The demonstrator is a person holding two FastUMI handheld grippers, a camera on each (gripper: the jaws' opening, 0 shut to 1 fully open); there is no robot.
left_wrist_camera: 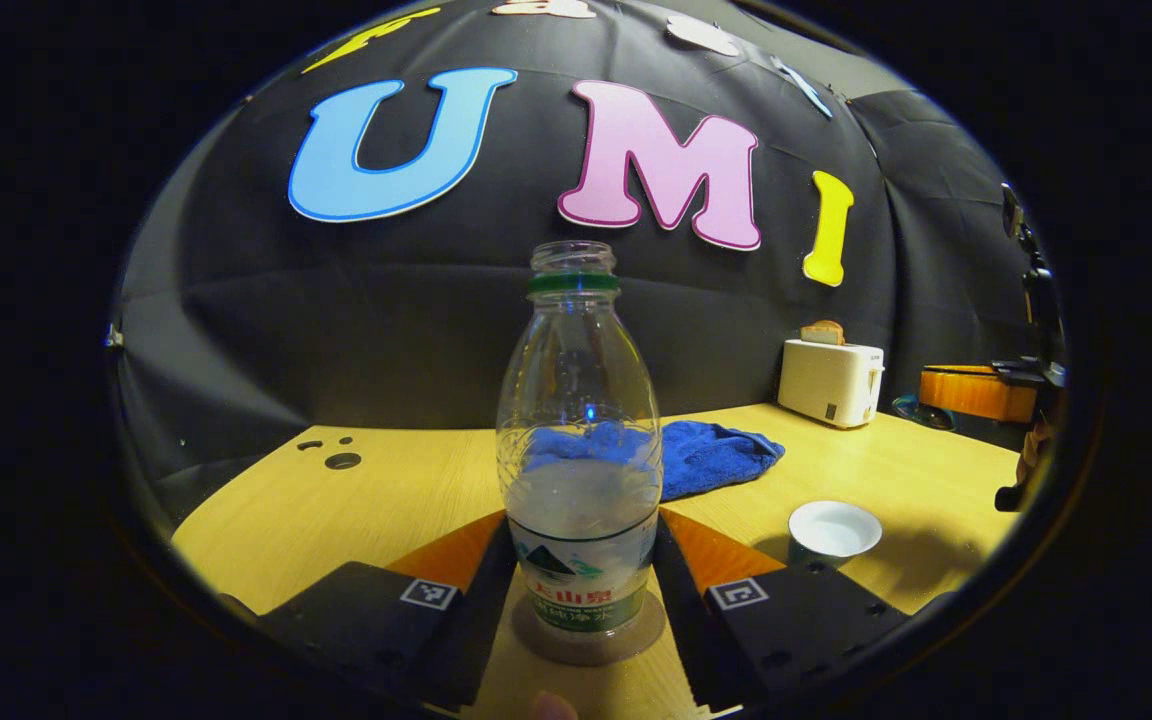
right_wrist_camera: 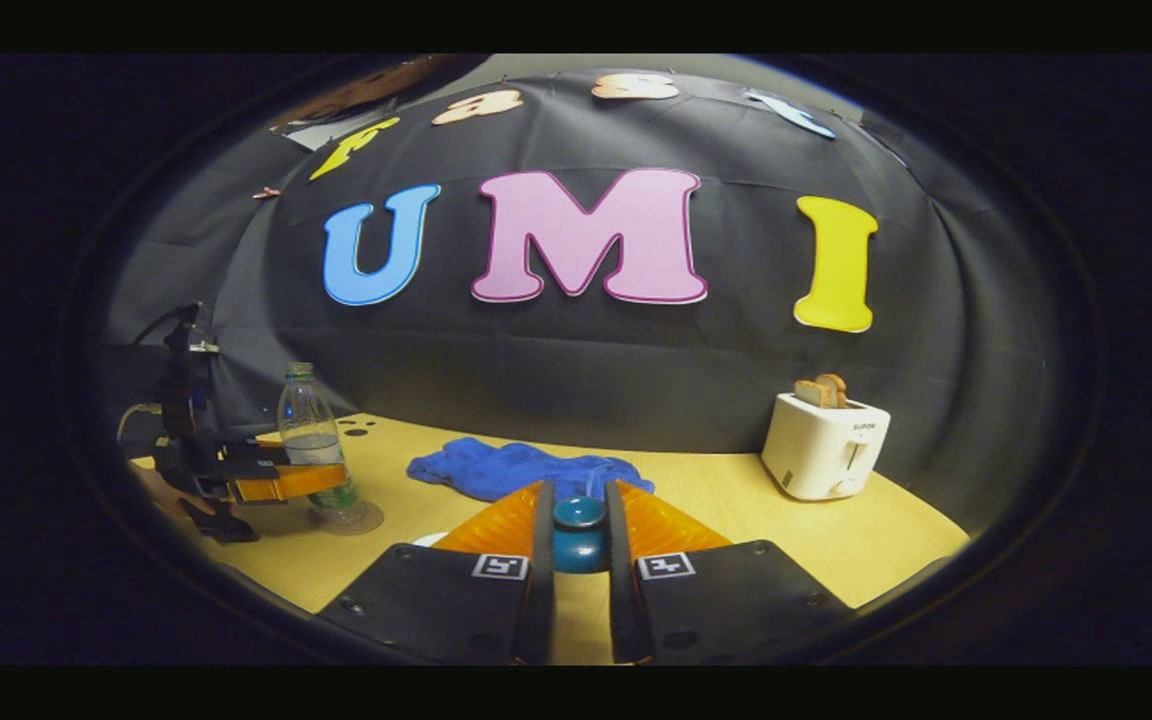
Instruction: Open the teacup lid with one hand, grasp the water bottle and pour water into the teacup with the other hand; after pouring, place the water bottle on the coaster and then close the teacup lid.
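uncapped bottle (left_wrist_camera: 581, 470) upright, approx half full

bottle (left_wrist_camera: 579, 470) on coaster (left_wrist_camera: 588, 640), cloth (left_wrist_camera: 711, 455) behind

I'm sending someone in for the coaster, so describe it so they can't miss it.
Start at the wooden table under the black cloth wall, then find the clear water bottle left of the blue towel. The coaster is the flat, round, brownish disc under that bottle; the teacup and white toaster stand on bare wood.
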